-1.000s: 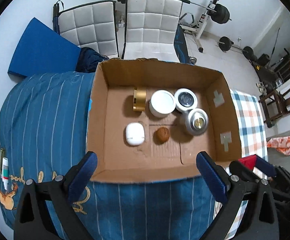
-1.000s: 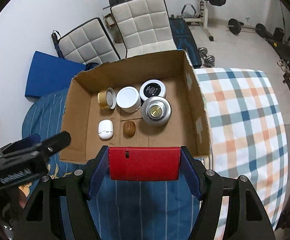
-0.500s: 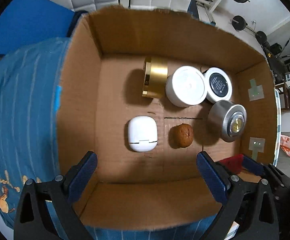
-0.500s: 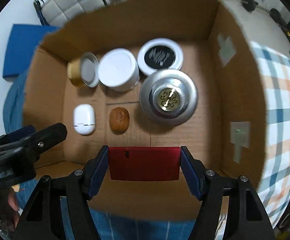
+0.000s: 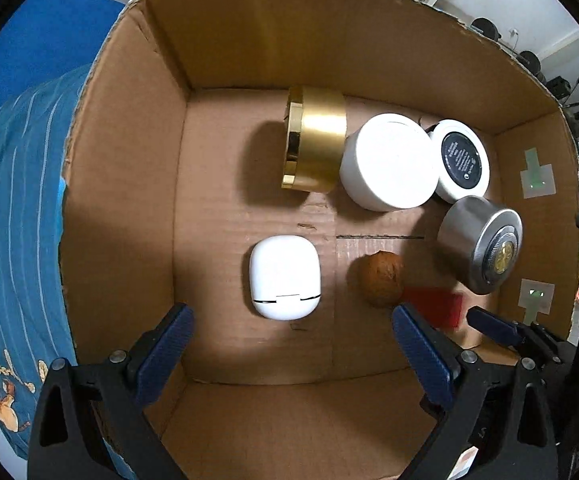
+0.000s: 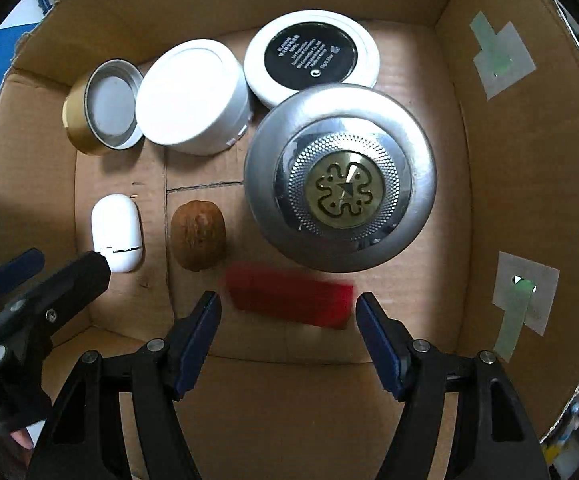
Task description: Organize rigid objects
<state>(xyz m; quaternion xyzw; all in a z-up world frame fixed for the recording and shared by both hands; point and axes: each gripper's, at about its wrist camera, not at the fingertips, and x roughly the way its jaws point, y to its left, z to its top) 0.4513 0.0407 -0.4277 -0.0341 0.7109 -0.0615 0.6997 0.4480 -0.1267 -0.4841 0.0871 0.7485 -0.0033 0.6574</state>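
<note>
A cardboard box (image 5: 129, 208) holds a gold tin (image 5: 317, 144), a white round jar (image 5: 389, 160), a black-lidded jar (image 5: 461, 156), a silver tin (image 5: 485, 244), a white earbud case (image 5: 285, 276) and a brown nut (image 5: 381, 278). A red box (image 6: 289, 300) is blurred and free, just ahead of my open right gripper (image 6: 287, 310), in front of the silver tin (image 6: 341, 188). It also shows in the left wrist view (image 5: 433, 306). My left gripper (image 5: 289, 332) is open and empty inside the box, just short of the earbud case.
The box stands on a blue striped cloth (image 5: 13, 208). A checked cloth, chairs and gym weights lie beyond the box walls. Taped patches (image 6: 501, 56) mark the right wall. The left gripper's fingers (image 6: 49, 280) show at the left of the right wrist view.
Both grippers have moved down into the box. My right gripper has opened and let go of the red box, which now moves free onto the box floor.
</note>
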